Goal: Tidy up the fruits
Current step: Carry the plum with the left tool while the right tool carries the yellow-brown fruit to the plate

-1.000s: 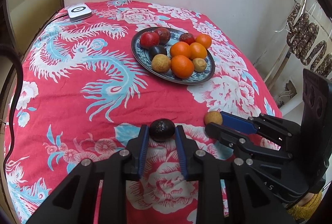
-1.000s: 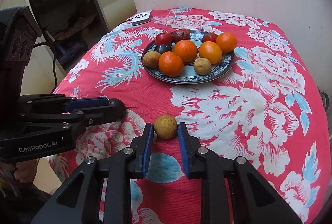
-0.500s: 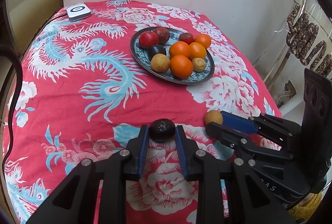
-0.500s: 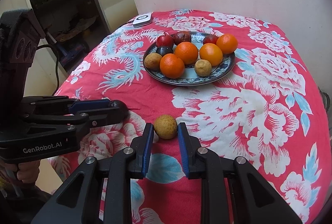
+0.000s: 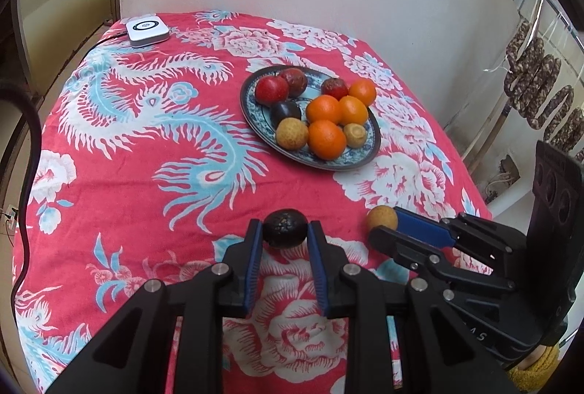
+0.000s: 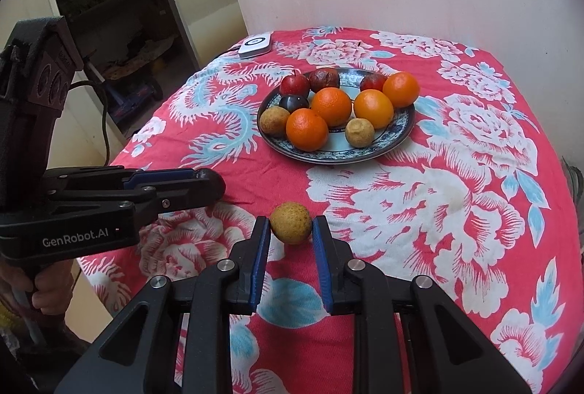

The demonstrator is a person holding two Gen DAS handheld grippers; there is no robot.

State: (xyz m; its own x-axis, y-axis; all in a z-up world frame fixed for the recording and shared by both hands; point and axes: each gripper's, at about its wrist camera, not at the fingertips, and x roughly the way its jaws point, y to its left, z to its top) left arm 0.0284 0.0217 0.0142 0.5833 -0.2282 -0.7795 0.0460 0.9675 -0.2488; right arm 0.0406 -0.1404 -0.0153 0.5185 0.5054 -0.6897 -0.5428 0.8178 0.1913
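Red floral cloth covers the table (image 5: 109, 145) against a pale wall, and from the left wrist view we see the blue-patterned plate (image 5: 255, 123) of oranges, red and dark fruit toward the far edge, with a white device (image 5: 147, 29) at the far left corner. Near the front edge our left gripper (image 5: 285, 233) closes narrowly on the dark fruit (image 5: 285, 228), both blue pads touching its sides. Just to its right the right gripper (image 5: 383, 224) clasps the tan fruit (image 5: 381, 218). Turning to the right wrist view, that same tan fruit (image 6: 291, 223) sits between our pads, pinched at its widest girth and seemingly lifted just clear of the cloth, while the left gripper (image 6: 215, 184) reaches in from the left side, its fruit mostly hidden. We judge both fruits light, round and fairly firm, though the wrinkled dark one may be softer; a gentle squeeze across the middle keeps them from rolling out before we carry them to the plate.
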